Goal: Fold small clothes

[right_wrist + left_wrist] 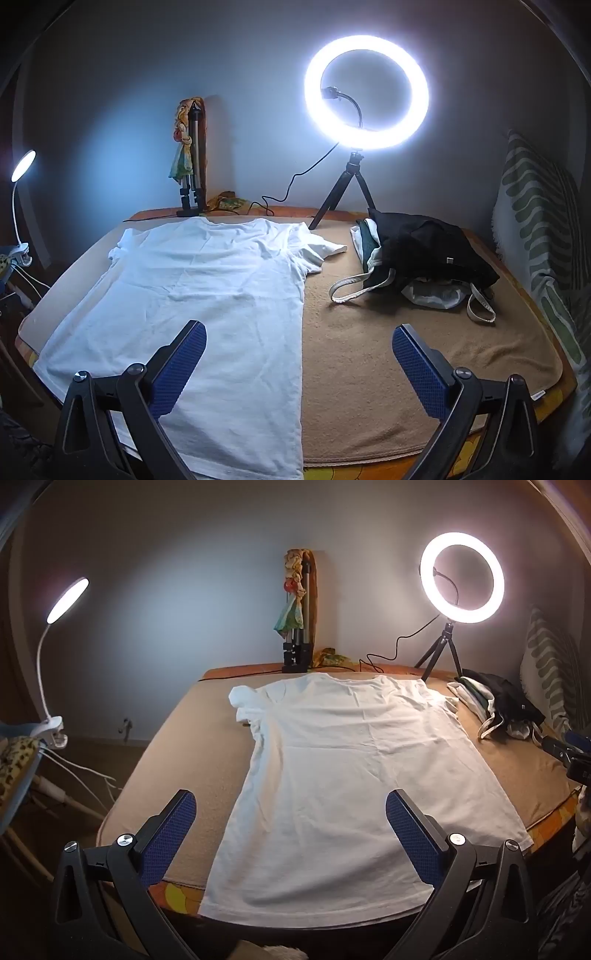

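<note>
White t-shirt (332, 775) flat, hem at blanket (406, 369) edge, bare blanket rightward

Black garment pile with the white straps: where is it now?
In the right wrist view, the black garment pile lies on the brown blanket, right of the flat white T-shirt, just beyond its sleeve and below the lit ring light's tripod.

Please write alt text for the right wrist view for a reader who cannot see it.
A white T-shirt lies spread flat on a tan blanket, with the open right gripper hovering above its near hem. A pile of dark and light clothes sits to the right, and a lit ring light stands on a tripod behind.
</note>
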{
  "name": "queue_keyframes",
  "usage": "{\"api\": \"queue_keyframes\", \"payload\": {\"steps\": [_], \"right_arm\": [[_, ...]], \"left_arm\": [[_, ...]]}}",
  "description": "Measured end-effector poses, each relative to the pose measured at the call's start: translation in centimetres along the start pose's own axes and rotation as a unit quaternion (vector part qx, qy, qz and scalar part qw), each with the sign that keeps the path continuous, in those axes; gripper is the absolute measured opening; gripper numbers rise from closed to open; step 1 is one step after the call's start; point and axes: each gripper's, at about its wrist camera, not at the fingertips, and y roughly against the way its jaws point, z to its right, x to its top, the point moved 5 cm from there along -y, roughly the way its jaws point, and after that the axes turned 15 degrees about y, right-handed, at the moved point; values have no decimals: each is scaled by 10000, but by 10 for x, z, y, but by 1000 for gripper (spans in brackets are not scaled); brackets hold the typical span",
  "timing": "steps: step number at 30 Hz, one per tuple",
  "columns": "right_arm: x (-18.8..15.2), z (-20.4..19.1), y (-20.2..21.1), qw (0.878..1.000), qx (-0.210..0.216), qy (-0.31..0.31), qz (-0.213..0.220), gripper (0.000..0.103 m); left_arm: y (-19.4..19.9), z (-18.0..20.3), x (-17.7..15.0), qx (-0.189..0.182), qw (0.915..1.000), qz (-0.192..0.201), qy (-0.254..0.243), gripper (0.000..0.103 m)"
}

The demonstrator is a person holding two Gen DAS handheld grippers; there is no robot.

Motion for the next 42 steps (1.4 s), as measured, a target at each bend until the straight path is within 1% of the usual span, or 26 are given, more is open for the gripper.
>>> {"api": "queue_keyframes", "payload": {"steps": [6,7,8,9,14,16,19,42], "right_arm": [[-1,1,-1,10000,29,-16,-25,102],[-1,0,-1,10000,37,-17,-27,102],[-1,0,-1,10000,41,-18,-26,102],[-1,0,-1,10000,38,-15,-22,102],[-3,-1,0,10000,12,-27,-7,102],[-2,-1,1,10000,0,-45,8,102],[-1,0,2,10000,4,-63,19,102],[1,-1,2,9999,74,-102,37,101]], "left_arm": [[-2,-2,3,12,10000,7,80,102],[4,-4,12,11,10000,8,87,102],[4,-4,13,9,9999,-1,101,102],[8,-5,10,-4,9999,79,69,102],[12,-7,14,-3,9999,84,60,102],[6,-3,8,21,9999,123,89,102],[7,-4,9,15,9998,155,113,102],[8,-4,9,15,9997,189,122,102]]}}
